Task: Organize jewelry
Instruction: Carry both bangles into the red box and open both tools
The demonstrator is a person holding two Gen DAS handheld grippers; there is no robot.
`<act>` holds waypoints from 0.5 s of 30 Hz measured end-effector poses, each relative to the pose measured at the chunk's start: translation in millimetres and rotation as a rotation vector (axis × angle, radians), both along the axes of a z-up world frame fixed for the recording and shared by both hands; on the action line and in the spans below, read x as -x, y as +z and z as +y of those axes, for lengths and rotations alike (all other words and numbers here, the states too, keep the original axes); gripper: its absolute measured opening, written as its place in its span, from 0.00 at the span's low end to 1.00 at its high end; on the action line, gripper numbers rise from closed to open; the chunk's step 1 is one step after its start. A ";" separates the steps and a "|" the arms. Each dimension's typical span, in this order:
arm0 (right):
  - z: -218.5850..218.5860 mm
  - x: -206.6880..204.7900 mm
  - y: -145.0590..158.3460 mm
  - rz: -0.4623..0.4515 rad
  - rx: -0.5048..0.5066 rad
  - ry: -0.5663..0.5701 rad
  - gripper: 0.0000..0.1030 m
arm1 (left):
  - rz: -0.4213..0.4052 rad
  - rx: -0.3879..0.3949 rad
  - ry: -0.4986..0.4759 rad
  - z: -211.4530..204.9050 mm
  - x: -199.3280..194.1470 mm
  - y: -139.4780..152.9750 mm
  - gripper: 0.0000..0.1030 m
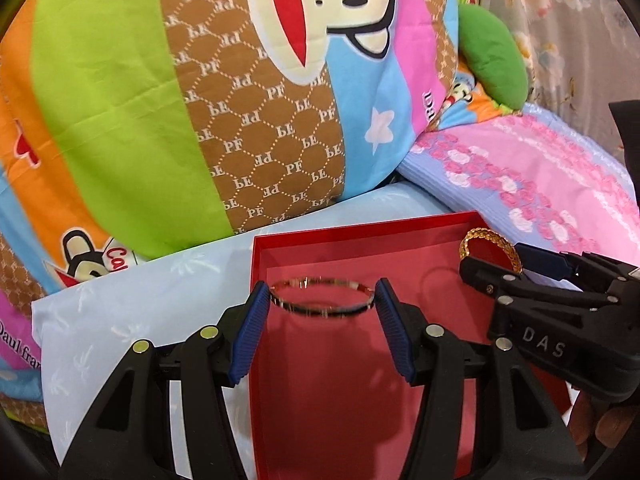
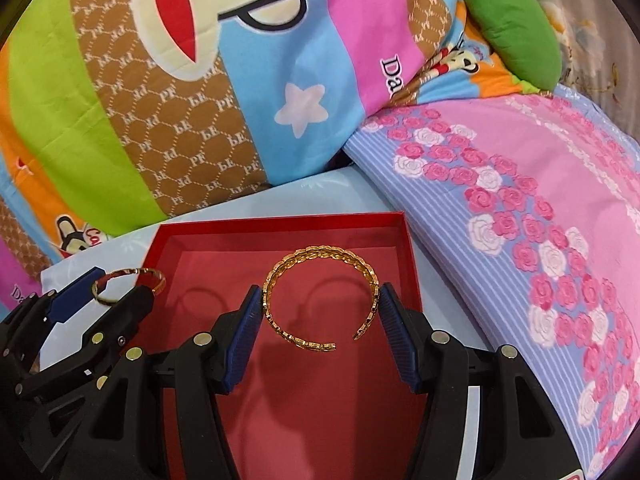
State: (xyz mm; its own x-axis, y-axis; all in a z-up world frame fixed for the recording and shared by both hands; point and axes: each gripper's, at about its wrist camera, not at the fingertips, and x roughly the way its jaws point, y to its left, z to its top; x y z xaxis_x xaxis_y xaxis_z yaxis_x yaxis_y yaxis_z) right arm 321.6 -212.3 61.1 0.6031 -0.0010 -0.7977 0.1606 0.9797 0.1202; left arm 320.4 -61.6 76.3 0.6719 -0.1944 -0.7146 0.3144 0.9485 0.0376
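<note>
A red open box point(image 1: 360, 236) point(image 2: 280, 222) lies on a pale blue cloth. My left gripper point(image 1: 322, 298) is shut on a thin smooth gold bangle point(image 1: 320, 312), held flat above the box floor; it also shows in the right wrist view point(image 2: 128, 284). My right gripper point(image 2: 320, 308) is shut on a wide open-ended gold cuff bracelet point(image 2: 316, 268), held above the box; the cuff point(image 1: 490, 242) and gripper point(image 1: 492, 266) show at the right of the left wrist view. The box floor looks bare apart from shadows.
A large cartoon monkey pillow point(image 1: 200, 100) point(image 2: 180, 80) lies behind the box. A pink rose-print quilt point(image 2: 520, 220) point(image 1: 540, 184) lies to the right. A green cushion point(image 2: 512, 28) sits at the back right. The pale blue cloth point(image 1: 120, 300) extends left of the box.
</note>
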 end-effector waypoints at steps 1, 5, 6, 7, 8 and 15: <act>0.7 -3.6 -3.7 0.007 0.009 0.000 0.55 | 0.004 -0.007 0.002 -1.6 -4.5 -3.6 0.51; 2.0 -13.6 -17.0 0.028 0.031 0.004 0.55 | 0.016 -0.018 0.018 -2.3 -16.5 -12.8 0.50; 1.4 -15.1 -19.6 0.032 0.031 0.003 0.55 | 0.019 -0.018 0.022 -2.7 -19.1 -15.0 0.48; 0.6 -16.3 -22.0 0.036 0.033 0.000 0.55 | 0.026 -0.017 0.026 -2.5 -21.2 -17.1 0.48; -0.5 -17.4 -24.2 0.038 0.033 -0.003 0.56 | 0.032 -0.012 0.030 -2.3 -23.5 -19.0 0.48; -2.8 -20.2 -28.2 0.038 0.043 -0.007 0.57 | 0.033 -0.023 0.026 -9.2 -26.8 -27.1 0.48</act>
State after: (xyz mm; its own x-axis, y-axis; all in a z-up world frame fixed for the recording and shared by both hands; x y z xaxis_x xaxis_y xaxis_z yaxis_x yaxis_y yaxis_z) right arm 341.8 -215.2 32.9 0.5721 -0.0401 -0.8192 0.1710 0.9827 0.0713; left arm 347.2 -70.8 49.1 0.6523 -0.1604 -0.7408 0.2913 0.9553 0.0497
